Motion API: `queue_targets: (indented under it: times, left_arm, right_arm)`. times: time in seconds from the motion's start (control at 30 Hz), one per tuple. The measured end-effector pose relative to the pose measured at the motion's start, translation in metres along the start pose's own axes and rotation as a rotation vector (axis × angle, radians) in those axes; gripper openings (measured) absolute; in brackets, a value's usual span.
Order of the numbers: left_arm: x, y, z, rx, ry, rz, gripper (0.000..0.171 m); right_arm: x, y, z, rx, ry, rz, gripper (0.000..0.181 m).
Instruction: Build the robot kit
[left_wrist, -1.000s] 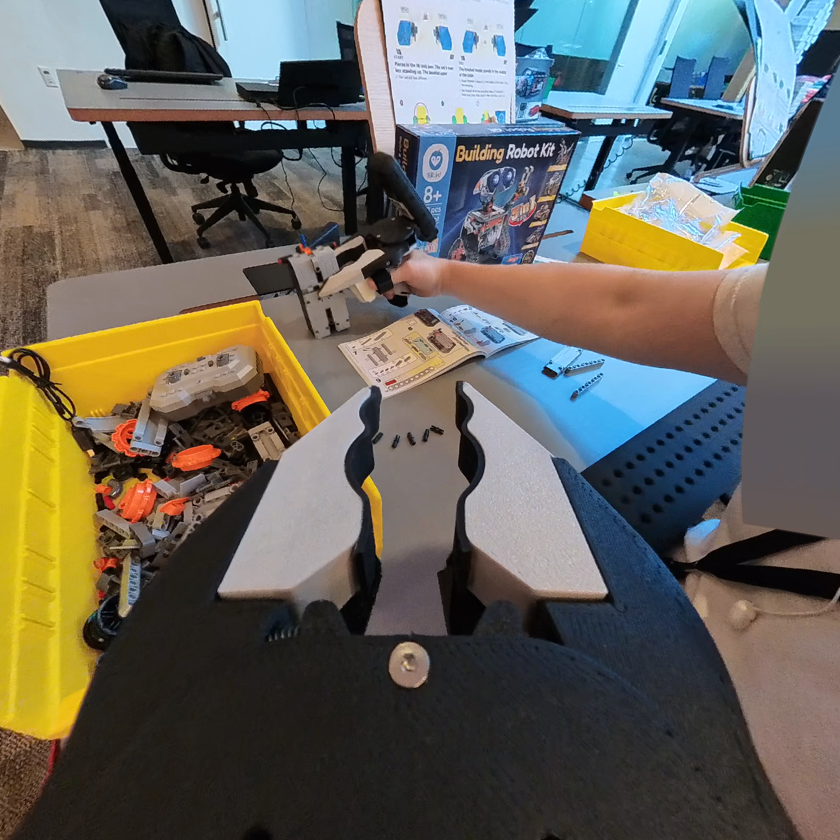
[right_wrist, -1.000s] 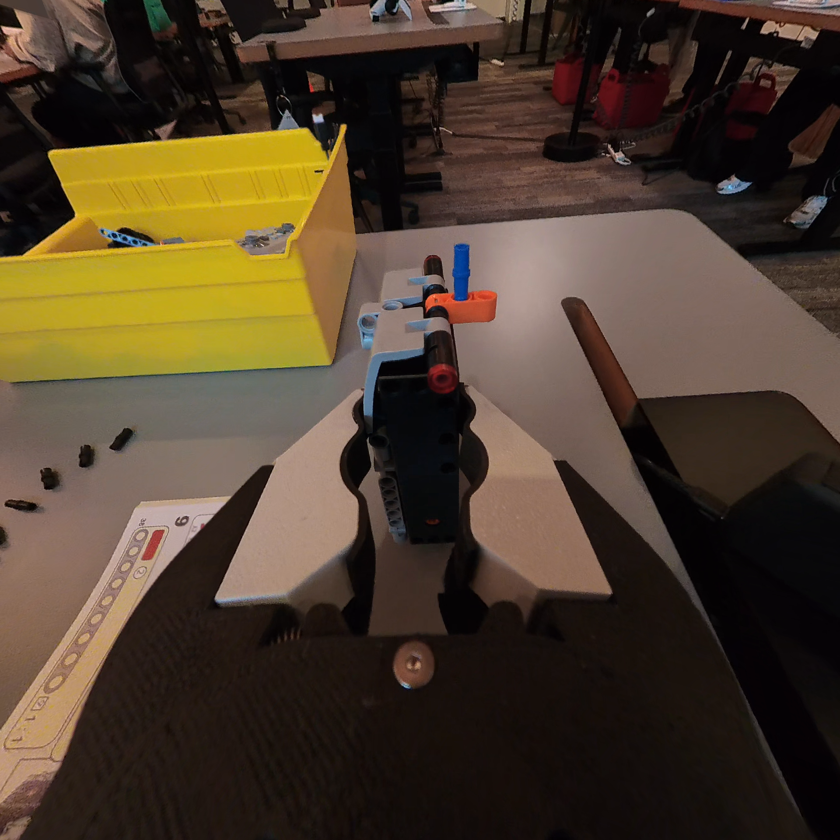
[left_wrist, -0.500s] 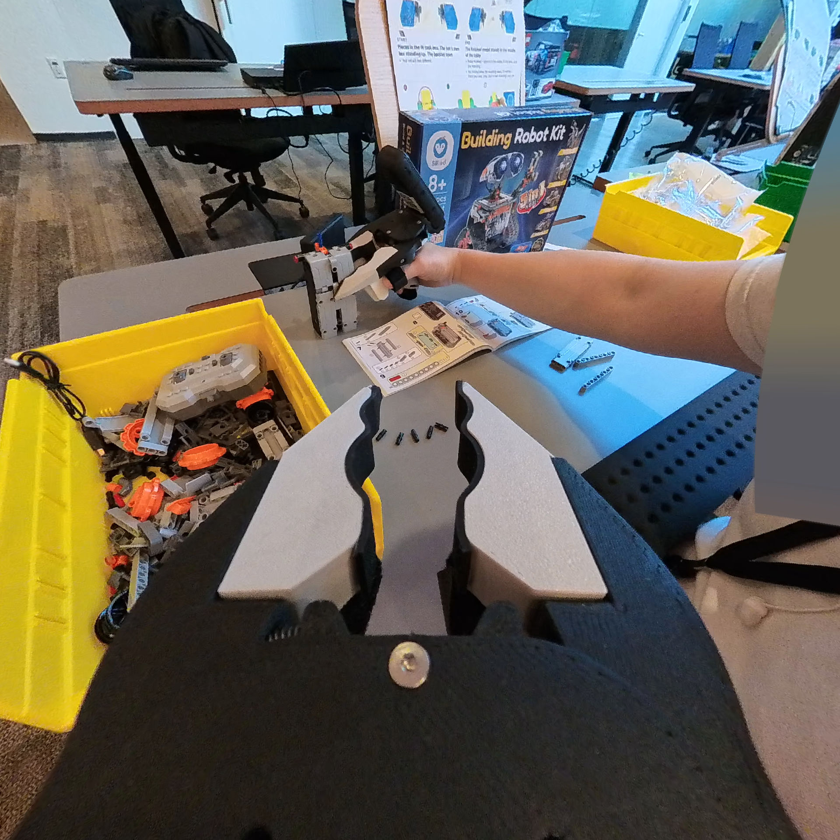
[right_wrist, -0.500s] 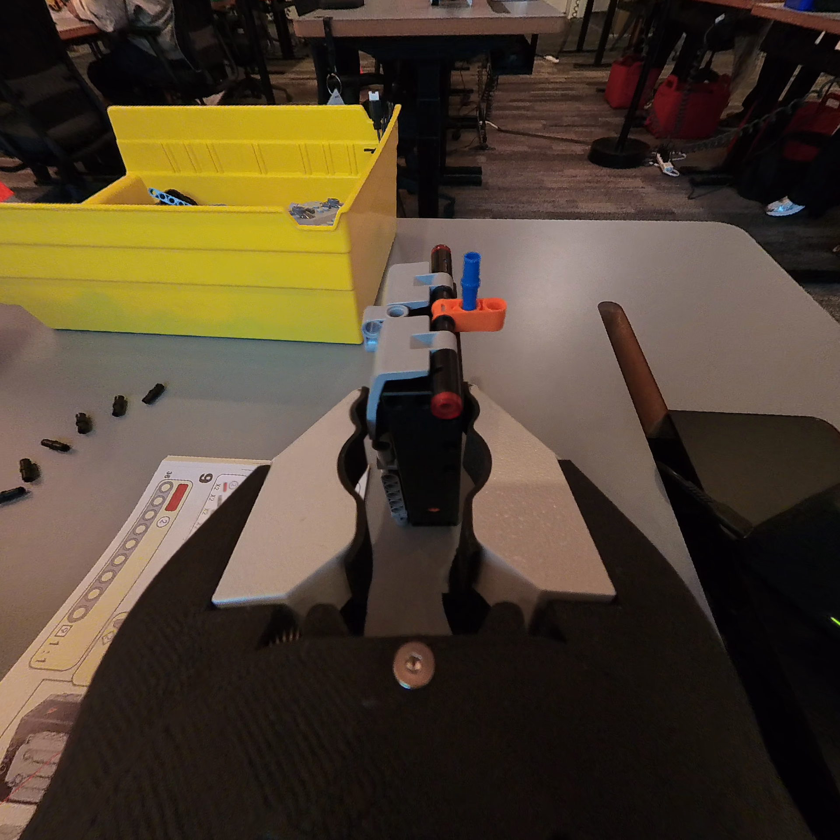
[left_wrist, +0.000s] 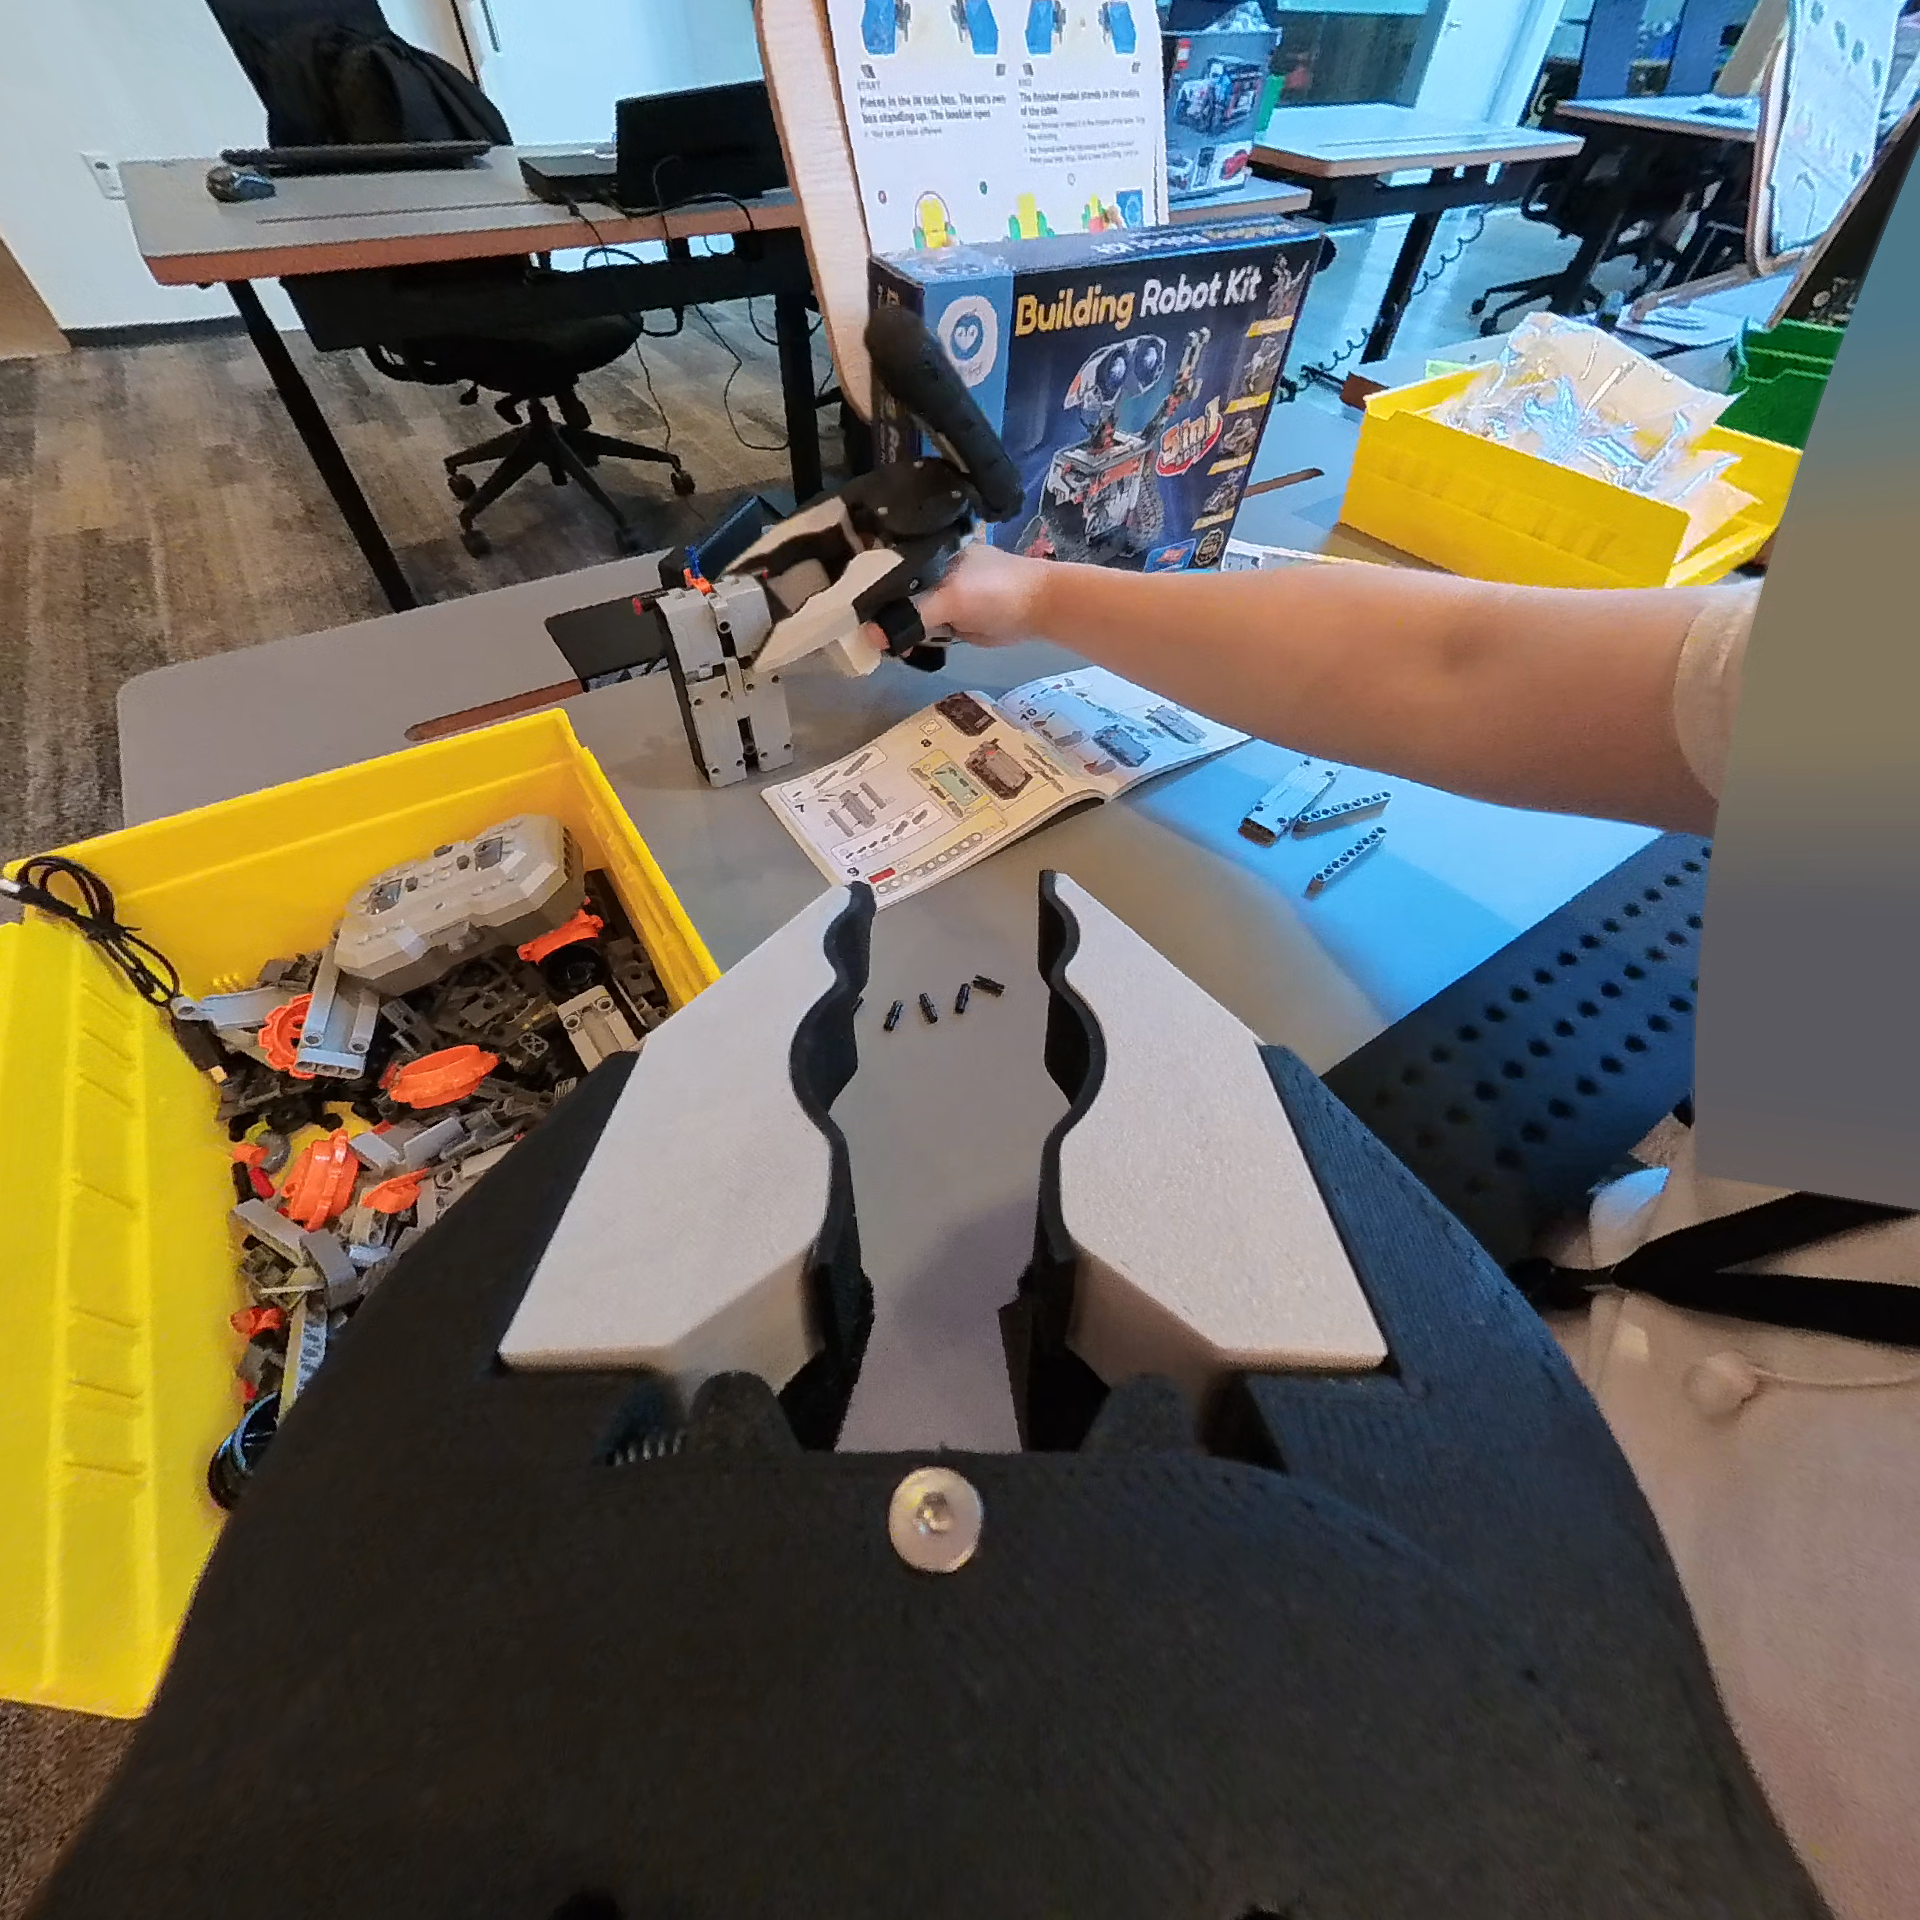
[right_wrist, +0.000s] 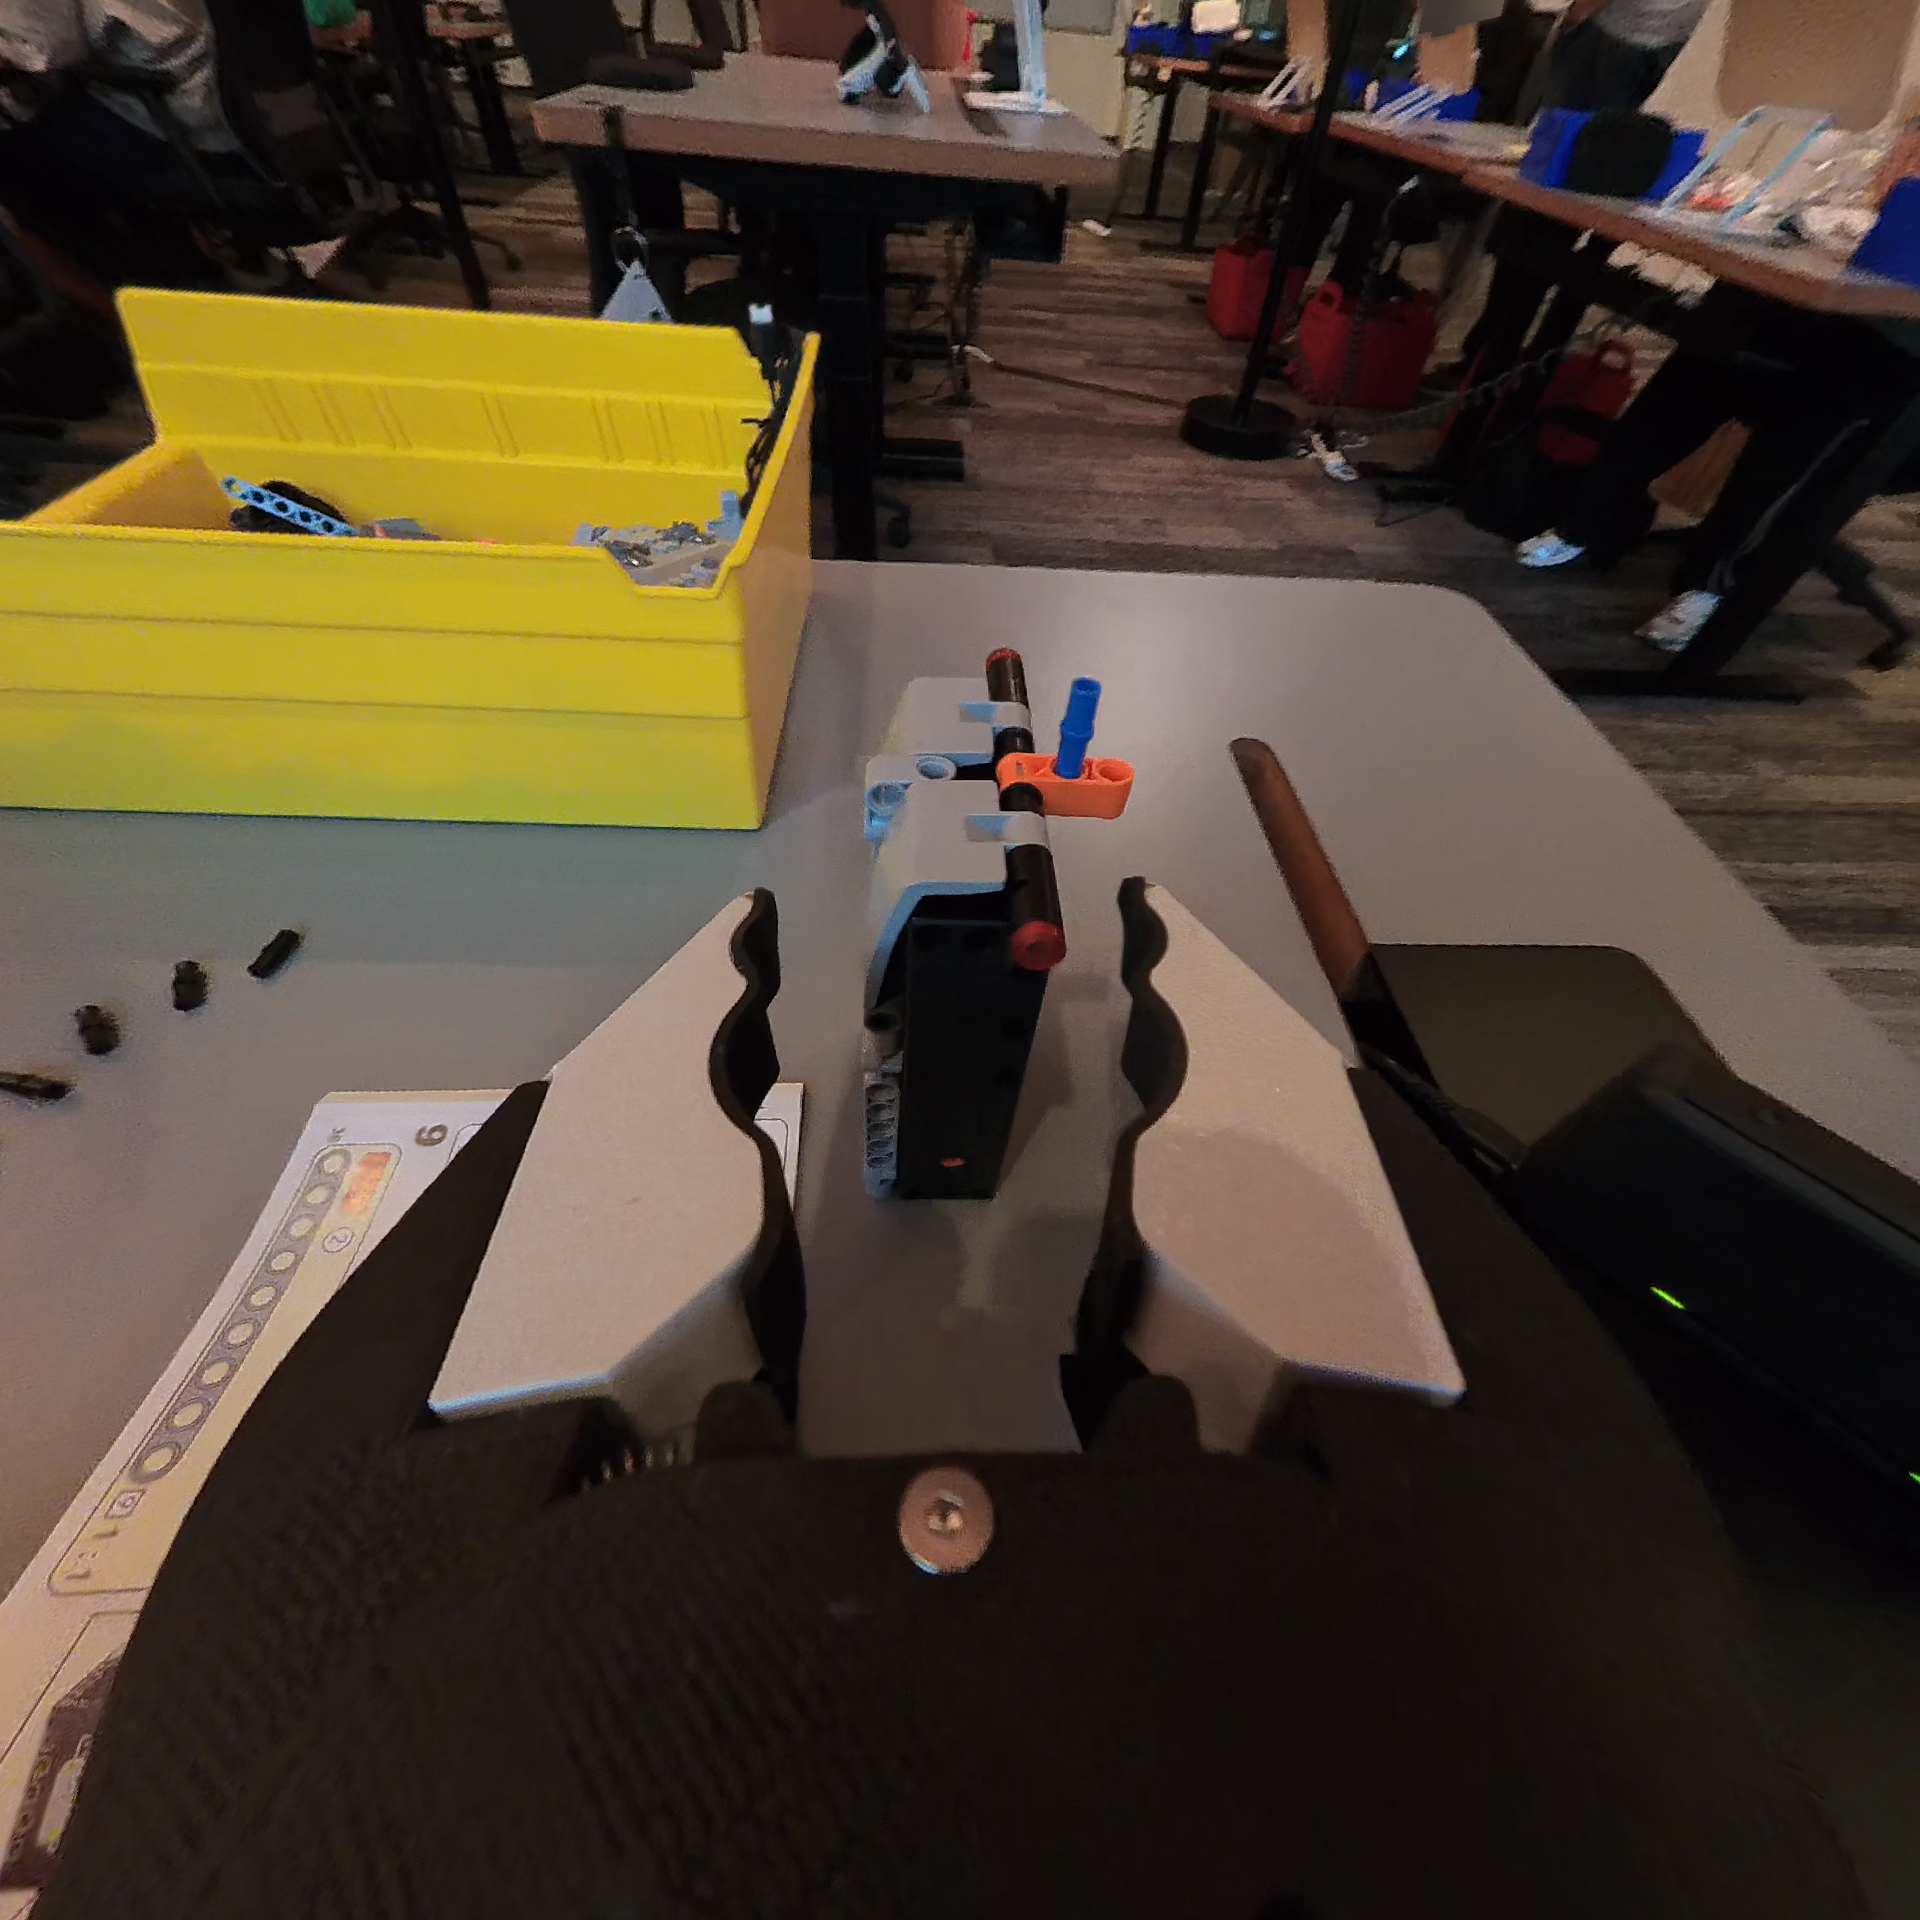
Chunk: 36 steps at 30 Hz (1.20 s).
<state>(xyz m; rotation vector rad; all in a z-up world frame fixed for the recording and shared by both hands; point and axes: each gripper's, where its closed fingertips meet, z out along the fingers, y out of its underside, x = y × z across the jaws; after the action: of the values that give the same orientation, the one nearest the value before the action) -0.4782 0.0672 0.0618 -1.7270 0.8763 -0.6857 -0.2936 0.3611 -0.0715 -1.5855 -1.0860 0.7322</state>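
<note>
Grey left gripper (left_wrist: 945, 935): jaws apart, empty, hovering above black pins (left_wrist: 940, 1003) on the table (left_wrist: 1455, 914).
Right gripper (right_wrist: 945, 935): jaws spread, flanking the upright block assembly (right_wrist: 961, 997) without touching; assembly stood free.
Bin (left_wrist: 104, 1143): yellow, left, holding loose parts.

wood-look floor (left_wrist: 156, 499), desks (left_wrist: 416, 223), office chair (left_wrist: 520, 343)

The left wrist view is bright and evenly lit, with cool daylight entering from windows at the rear. The right wrist view is dim and warm-toned, with noisy, soft background detail. Both show wide-angle bending toward the edges. A grey overlaid patch masks the left view's right margin.
</note>
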Motion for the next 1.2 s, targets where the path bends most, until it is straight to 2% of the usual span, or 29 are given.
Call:
queue_targets:
  times: [0.13, 0.23, 0.33, 0.4, 0.5, 0.6, 0.67, 0.73, 0.9, 1.0, 1.2]
  left_arm:
    - [0.005, -0.002, 0.0, 0.0, 0.004, 0.012, 0.031]
    - [0.006, -0.002, -0.001, 0.001, 0.001, 0.019, 0.031]
    - [0.009, -0.002, -0.004, 0.014, 0.003, 0.022, 0.032]
    - [0.011, 0.002, -0.005, 0.018, 0.017, 0.014, 0.032]
    - [0.013, 0.008, 0.003, 0.004, 0.044, -0.001, 0.032]
    - [0.021, 0.005, 0.022, -0.001, 0.094, -0.003, 0.032]
    - [0.033, -0.002, 0.034, 0.008, 0.137, 0.007, 0.032]
    - [0.047, -0.009, 0.045, 0.019, 0.174, 0.029, 0.032]
    - [0.072, -0.008, 0.06, -0.031, 0.201, 0.086, 0.032]
    - [0.079, -0.003, 0.057, -0.058, 0.186, 0.098, 0.032]
    - [0.068, 0.021, 0.039, -0.112, 0.103, 0.071, 0.032]
  right_arm:
    - [-0.001, -0.014, -0.026, 0.065, 0.119, -0.069, 0.07]
    - [-0.009, -0.031, -0.065, 0.126, 0.21, -0.084, 0.075]
    - [-0.064, -0.043, -0.124, 0.12, 0.167, -0.156, 0.075]
    - [-0.116, -0.019, -0.164, -0.036, 0.074, -0.213, 0.067]
    - [-0.185, 0.049, -0.218, -0.352, -0.045, -0.204, 0.055]
    - [-0.23, 0.096, -0.251, -0.531, -0.087, -0.145, 0.054]
    - [-0.244, 0.118, -0.263, -0.606, -0.075, -0.142, 0.044]
    - [-0.244, 0.133, -0.27, -0.647, -0.032, -0.157, 0.044]
    - [-0.225, 0.132, -0.266, -0.578, 0.021, -0.143, 0.039]
    - [-0.208, 0.132, -0.261, -0.578, 0.012, -0.133, 0.034]
    - [-0.209, 0.153, -0.252, -0.698, -0.119, -0.106, 0.033]
